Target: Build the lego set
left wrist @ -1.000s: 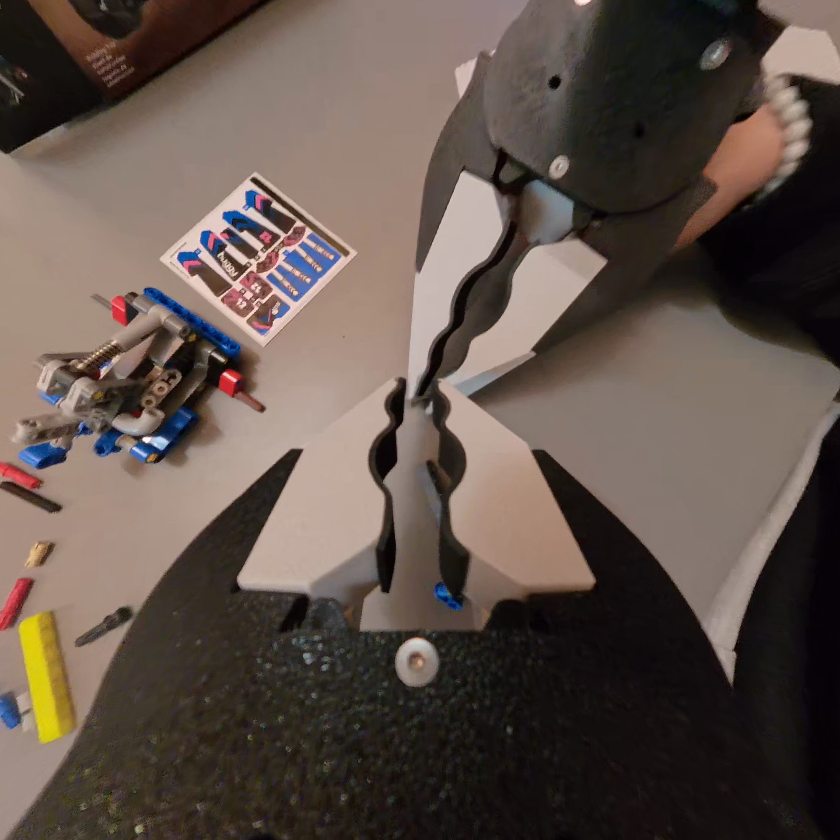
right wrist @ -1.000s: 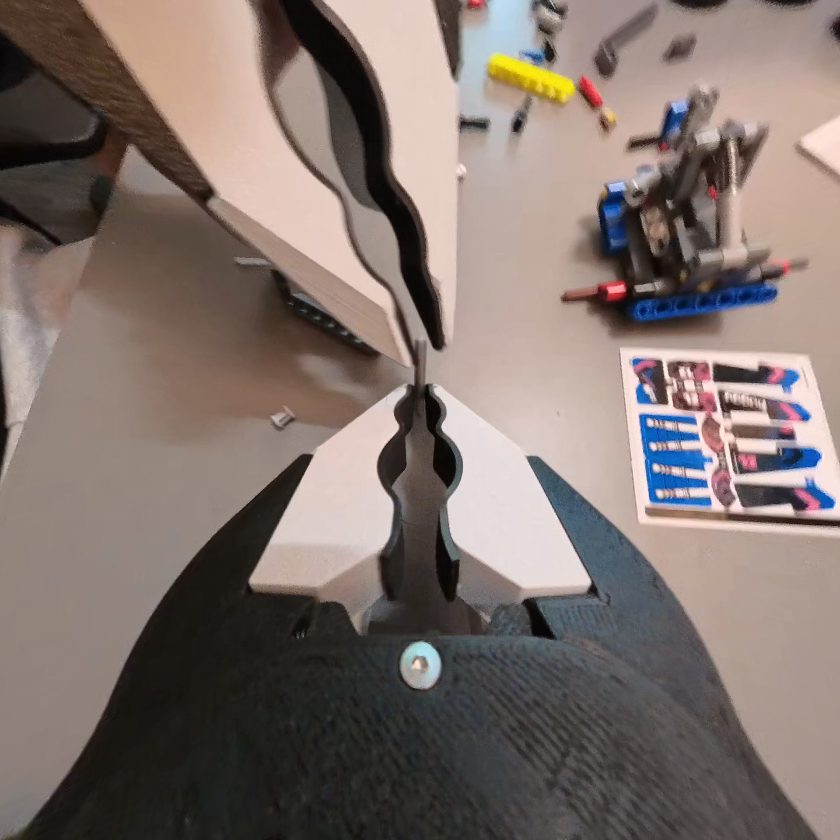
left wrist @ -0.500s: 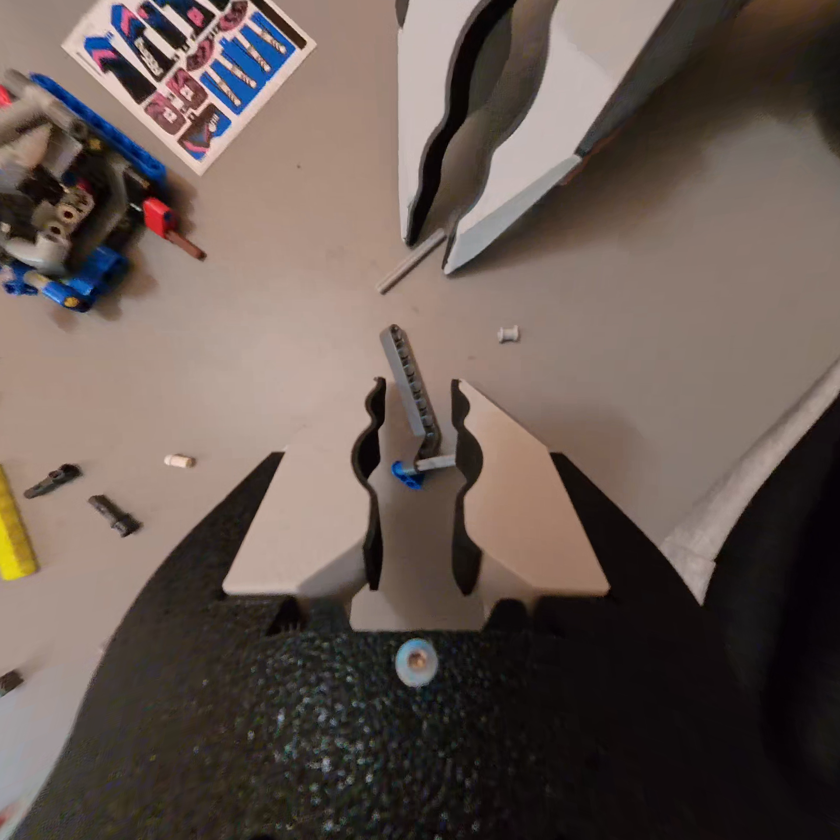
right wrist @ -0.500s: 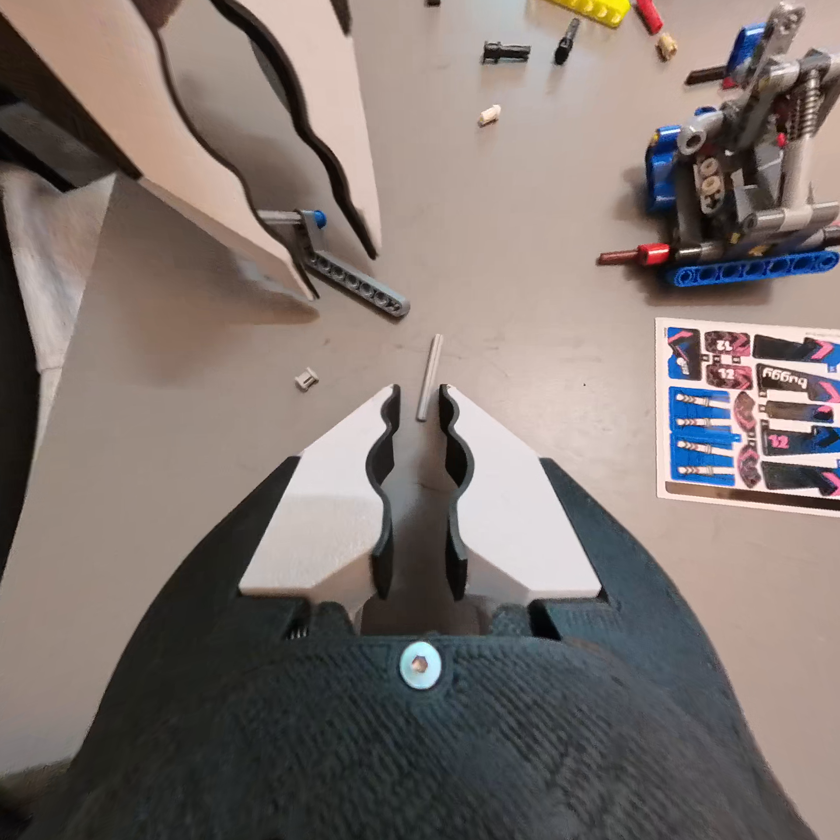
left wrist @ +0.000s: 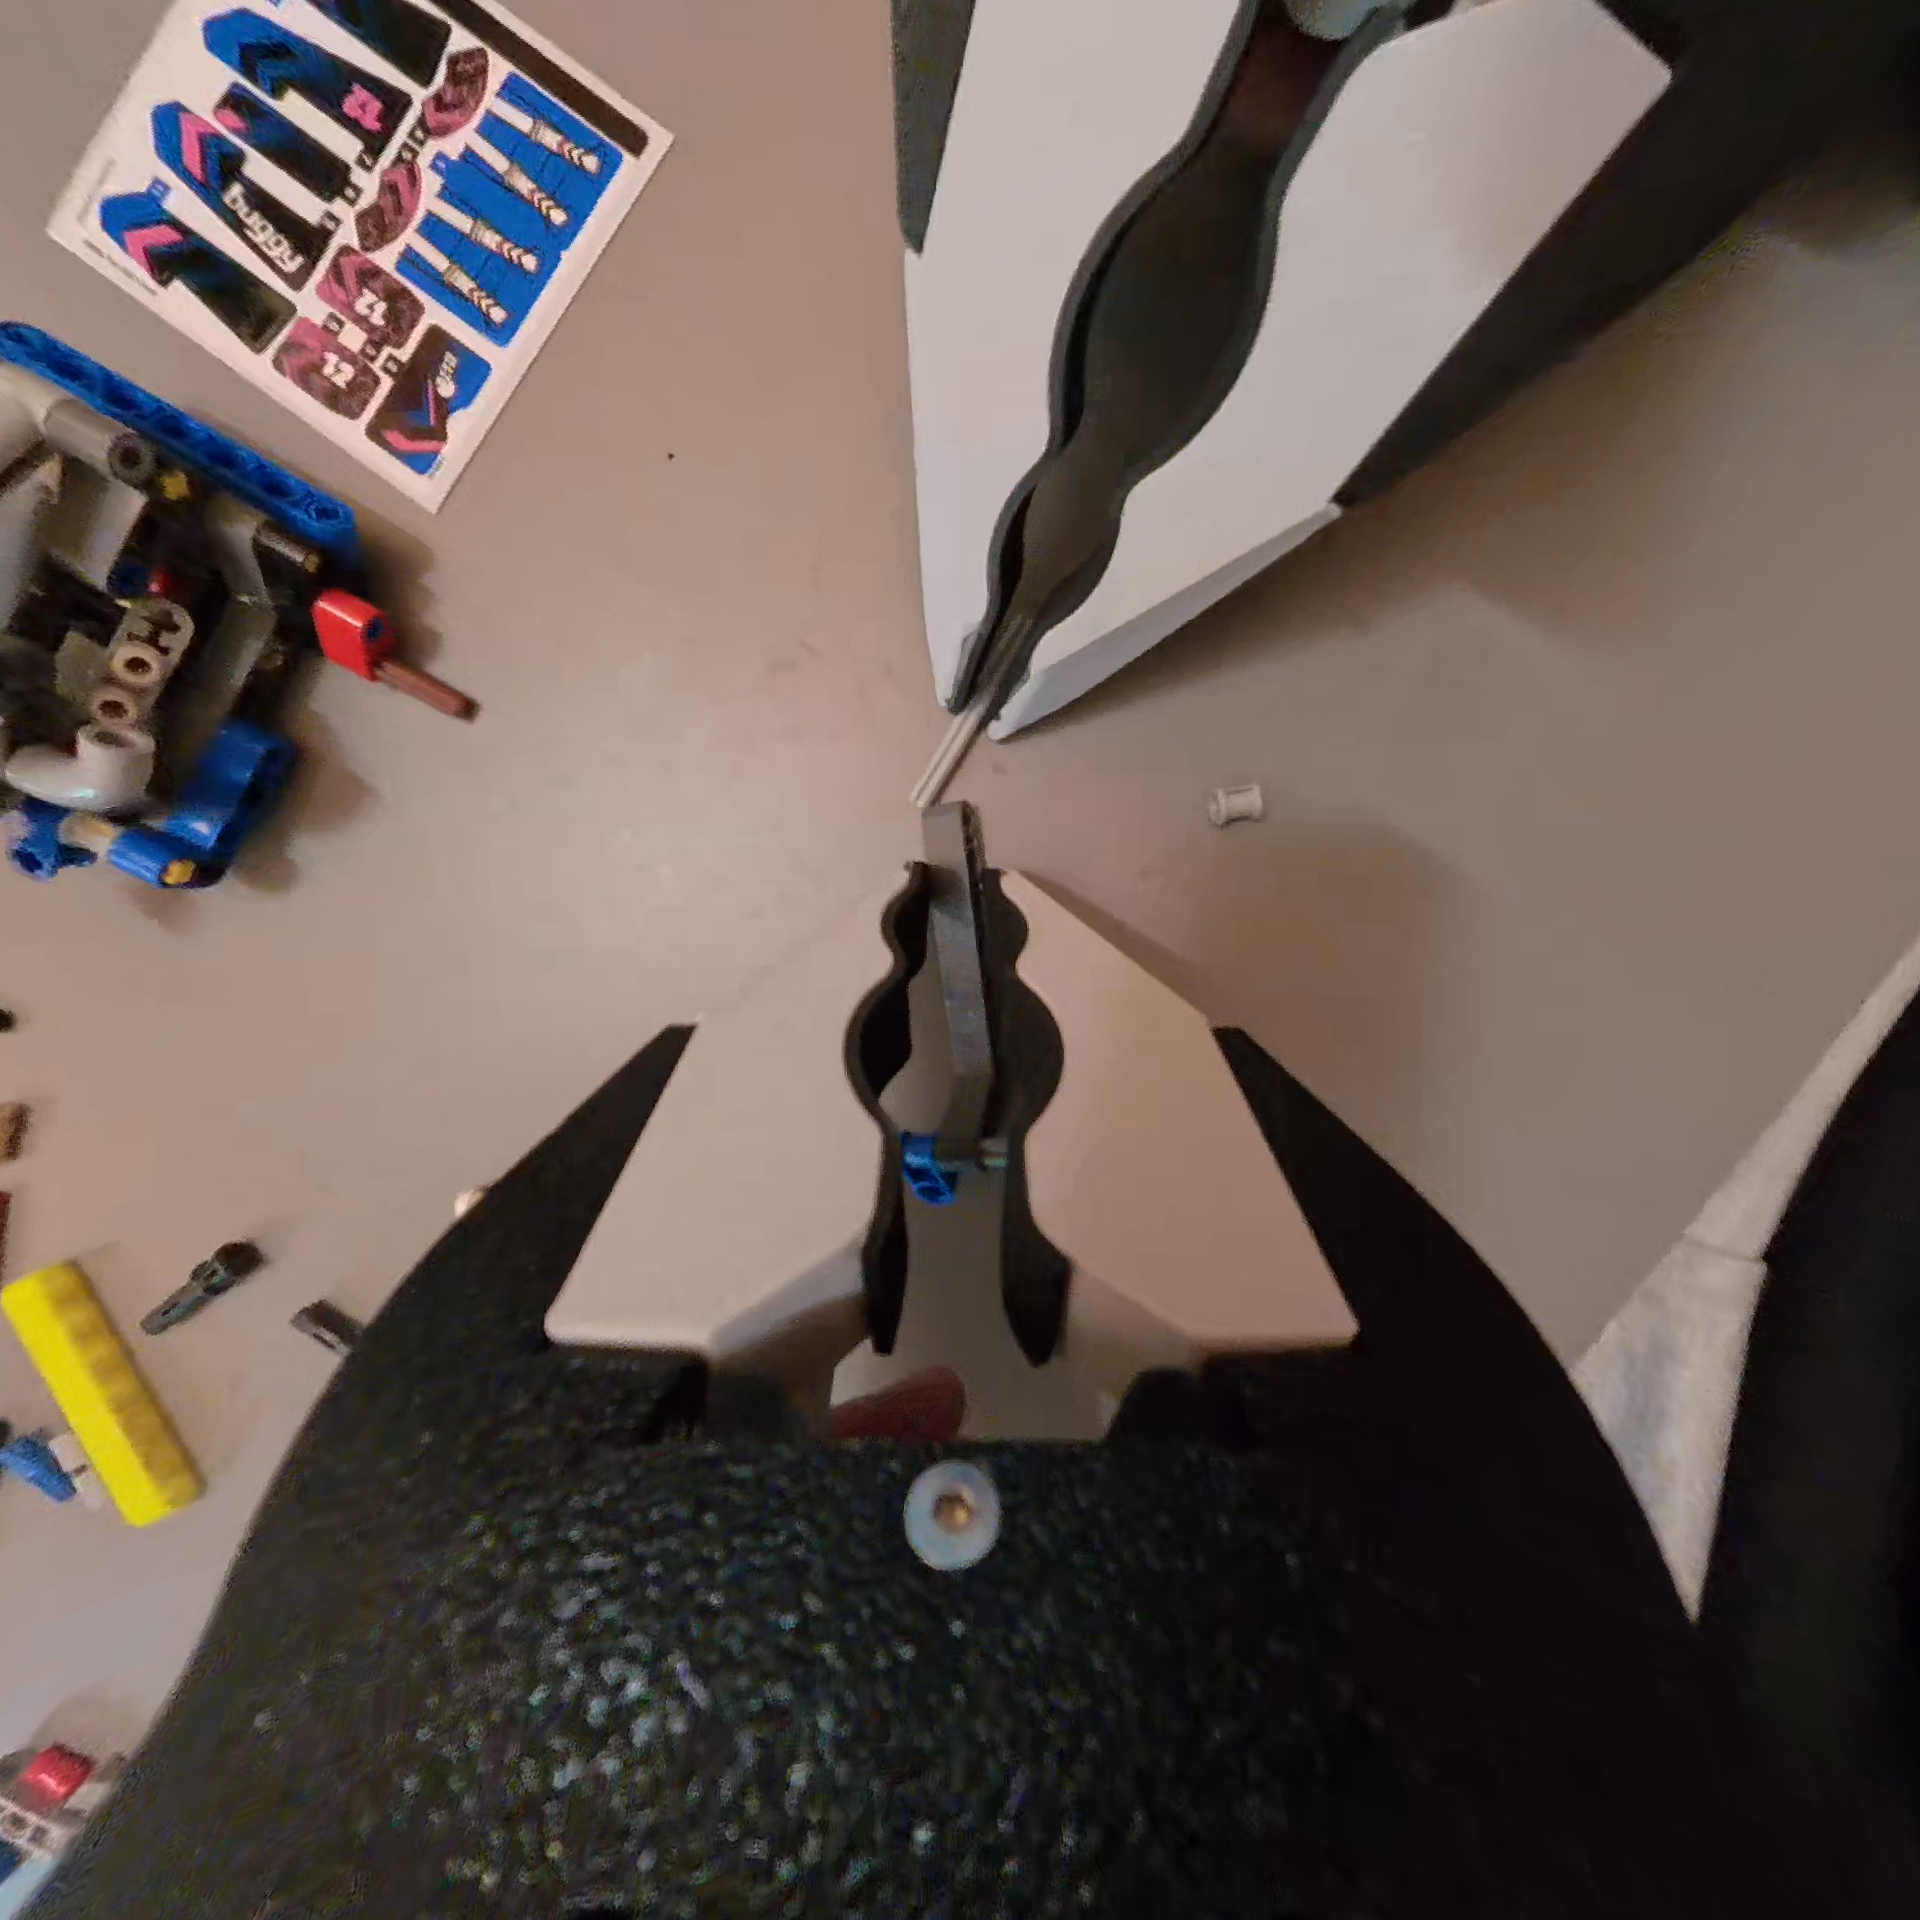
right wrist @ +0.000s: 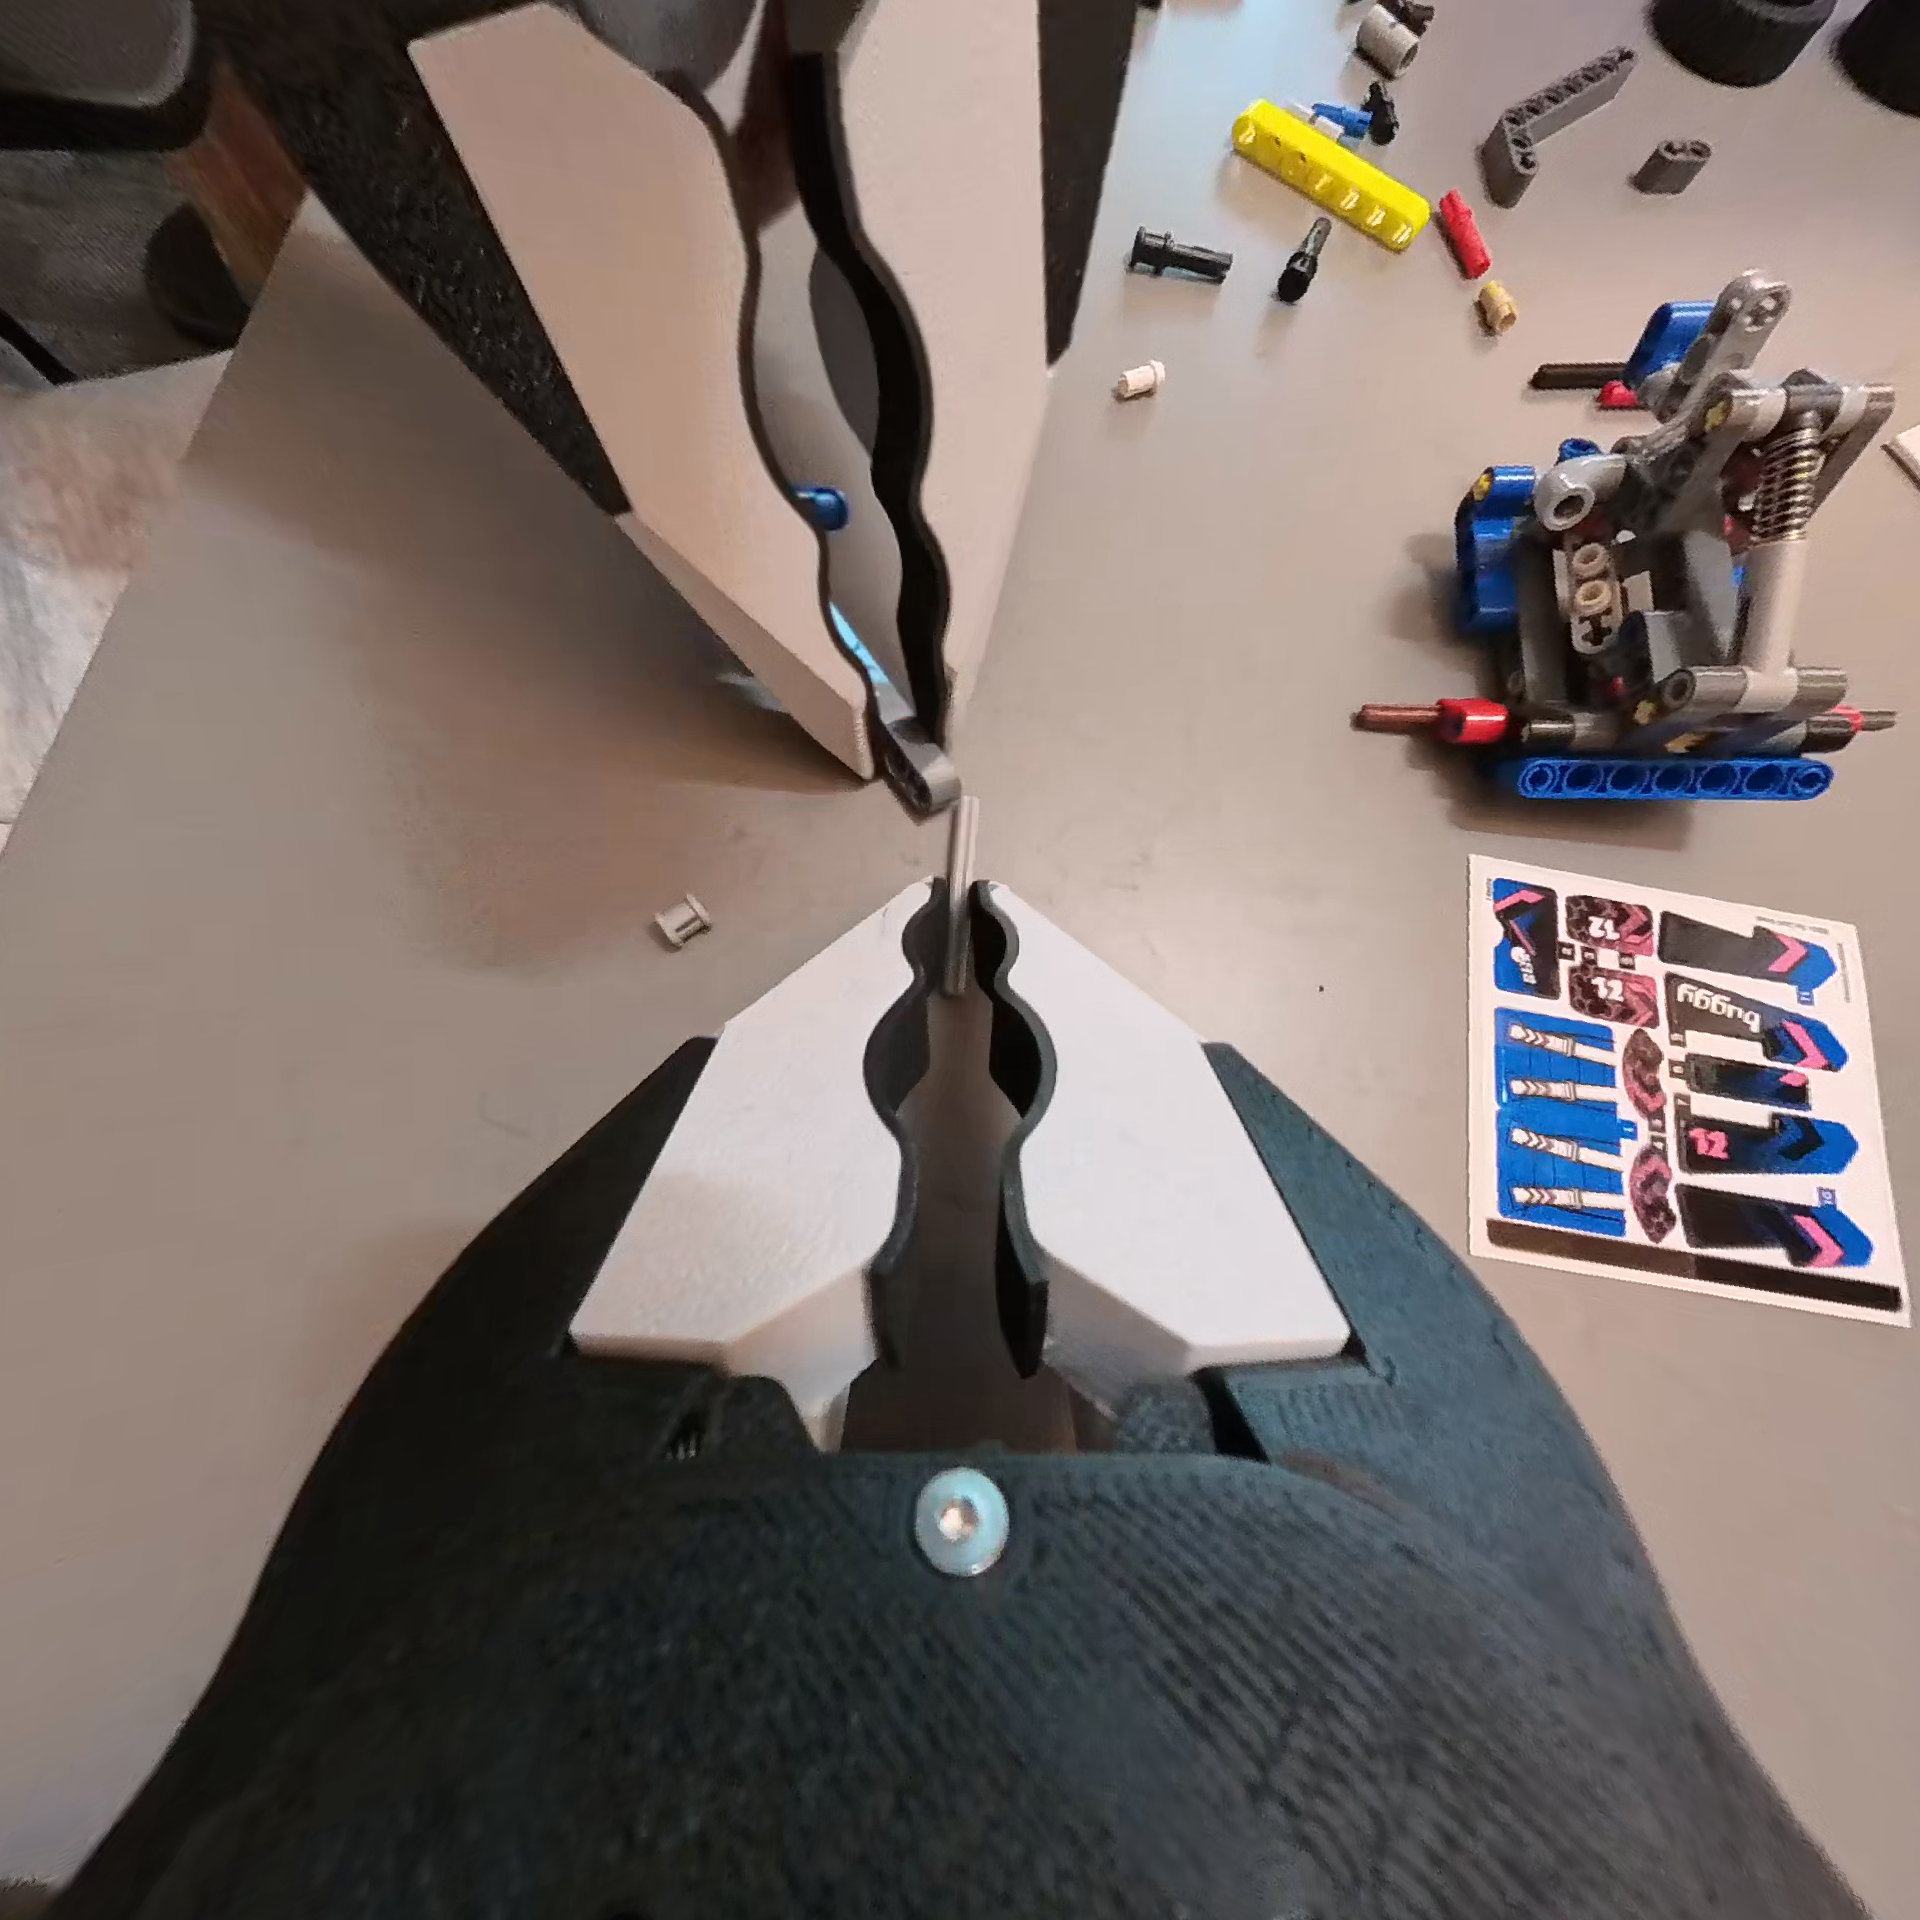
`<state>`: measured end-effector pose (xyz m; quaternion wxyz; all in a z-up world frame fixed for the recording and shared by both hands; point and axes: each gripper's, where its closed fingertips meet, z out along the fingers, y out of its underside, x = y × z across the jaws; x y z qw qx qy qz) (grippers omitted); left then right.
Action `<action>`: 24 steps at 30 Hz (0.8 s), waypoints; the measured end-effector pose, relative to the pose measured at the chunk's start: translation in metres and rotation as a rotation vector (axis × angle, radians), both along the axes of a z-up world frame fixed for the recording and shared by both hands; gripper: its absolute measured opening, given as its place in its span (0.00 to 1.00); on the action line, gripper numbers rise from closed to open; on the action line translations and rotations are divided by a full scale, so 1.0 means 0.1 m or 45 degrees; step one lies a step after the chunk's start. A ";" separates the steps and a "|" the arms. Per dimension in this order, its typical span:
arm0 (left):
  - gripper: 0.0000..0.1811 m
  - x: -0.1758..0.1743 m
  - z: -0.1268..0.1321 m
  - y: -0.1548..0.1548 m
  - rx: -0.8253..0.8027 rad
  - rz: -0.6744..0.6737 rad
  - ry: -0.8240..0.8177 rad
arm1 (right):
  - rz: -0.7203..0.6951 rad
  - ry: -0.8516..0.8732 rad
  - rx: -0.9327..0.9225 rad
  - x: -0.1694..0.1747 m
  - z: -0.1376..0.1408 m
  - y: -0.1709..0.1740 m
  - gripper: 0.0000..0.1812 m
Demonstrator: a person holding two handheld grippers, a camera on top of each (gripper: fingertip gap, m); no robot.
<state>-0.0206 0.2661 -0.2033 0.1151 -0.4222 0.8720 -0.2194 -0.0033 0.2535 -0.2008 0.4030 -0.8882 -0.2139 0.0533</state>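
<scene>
- Left wrist view shows the left gripper closed on a dark grey liftarm beam, which carries a blue pin at its near end; 0.5 s ago its fingers stood apart with the beam lying loose between them.
- The right gripper is clamped on a thin light grey axle, whose tip sticks out past the fingertips; 0.5 s ago that axle lay on the grey table just ahead of open fingers.
- Both parts are now lifted and brought tip to tip: the axle end sits just beside the end hole of the beam, not yet inside it as far as I can tell.
- My judgement: the 2 pickups are done and the step in hand is threading the axle into the beam's end hole, which calls for fine alignment.
- A small grey bush lies on the table near the meeting point, untouched.
- The half-built blue and grey buggy chassis and the sticker sheet lie well apart to the side, as before.
</scene>
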 end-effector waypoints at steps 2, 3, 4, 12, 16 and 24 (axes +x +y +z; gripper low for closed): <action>0.04 0.01 0.00 0.01 -0.035 0.020 -0.029 | 0.014 -0.041 0.016 0.01 0.00 0.01 0.01; 0.04 0.04 0.01 0.03 -0.053 0.050 -0.052 | 0.006 -0.057 0.028 0.01 0.00 0.03 0.01; 0.03 0.08 0.02 0.07 -0.067 0.092 -0.088 | -0.003 -0.056 0.033 0.02 0.00 0.04 0.02; 0.03 0.24 0.24 0.17 0.022 0.106 -0.384 | -0.091 -0.037 0.115 0.10 0.16 0.09 0.17; 0.03 0.31 0.55 0.17 0.199 0.041 -0.714 | -0.190 0.549 0.275 0.05 0.59 0.14 0.16; 0.03 0.33 0.71 0.11 0.392 -0.018 -0.943 | -0.285 0.890 0.315 0.08 0.69 0.21 0.09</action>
